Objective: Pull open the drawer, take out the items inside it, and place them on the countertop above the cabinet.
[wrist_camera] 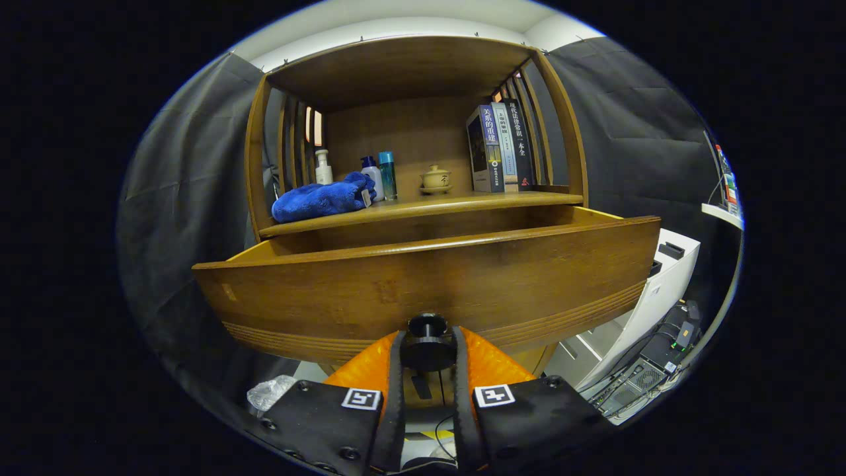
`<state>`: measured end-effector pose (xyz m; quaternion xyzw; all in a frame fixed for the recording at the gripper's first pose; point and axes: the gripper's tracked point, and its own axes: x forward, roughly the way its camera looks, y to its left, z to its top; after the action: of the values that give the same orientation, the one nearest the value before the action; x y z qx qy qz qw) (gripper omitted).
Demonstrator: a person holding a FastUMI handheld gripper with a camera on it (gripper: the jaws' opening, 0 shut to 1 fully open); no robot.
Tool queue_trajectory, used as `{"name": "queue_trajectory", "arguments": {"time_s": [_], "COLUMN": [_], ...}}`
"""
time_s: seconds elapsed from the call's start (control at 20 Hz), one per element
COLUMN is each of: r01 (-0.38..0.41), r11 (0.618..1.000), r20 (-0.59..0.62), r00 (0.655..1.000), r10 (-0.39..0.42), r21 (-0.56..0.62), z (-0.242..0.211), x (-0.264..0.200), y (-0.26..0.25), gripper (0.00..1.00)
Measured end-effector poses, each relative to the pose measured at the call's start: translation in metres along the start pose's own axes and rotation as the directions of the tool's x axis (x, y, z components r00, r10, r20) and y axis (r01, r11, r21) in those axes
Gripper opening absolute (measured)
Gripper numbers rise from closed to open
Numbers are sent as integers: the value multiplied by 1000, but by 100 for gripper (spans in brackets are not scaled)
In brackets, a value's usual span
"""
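The wooden drawer (423, 284) stands pulled out of the cabinet, its broad front panel just ahead of me. A round black knob (427, 344) sticks out from the lower middle of that front. My gripper (427, 347) has its two orange-and-black fingers (394, 370) closed against the knob from both sides. The drawer's inside is hidden behind its front. Above it lies the countertop (462, 200), with a blue cloth (320, 198) resting on its left part.
On the countertop stand a white pump bottle (323, 168), two small bottles (380, 175), a small lidded pot (436, 178) and three upright books (502, 147). A white unit (651, 297) with cables and devices sits to the right. Crumpled plastic (269, 391) lies low at left.
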<state>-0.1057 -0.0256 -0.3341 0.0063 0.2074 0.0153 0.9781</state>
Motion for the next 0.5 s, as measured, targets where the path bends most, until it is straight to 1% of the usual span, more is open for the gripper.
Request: {"name": "queue_trajectory", "arguments": {"time_s": [0.3, 0.35, 0.5], "r01": [25, 18, 8], "r11": [1000, 1000, 1000], "r20": [-23, -24, -38], "r00": [999, 1000, 999], "r10": [-25, -18, -8], "r21": [8, 11, 2], "z": [-5, -4, -8], "x": [-7, -13, -18], "y": [1, 2, 2], "gripper": [38, 30, 30]}}
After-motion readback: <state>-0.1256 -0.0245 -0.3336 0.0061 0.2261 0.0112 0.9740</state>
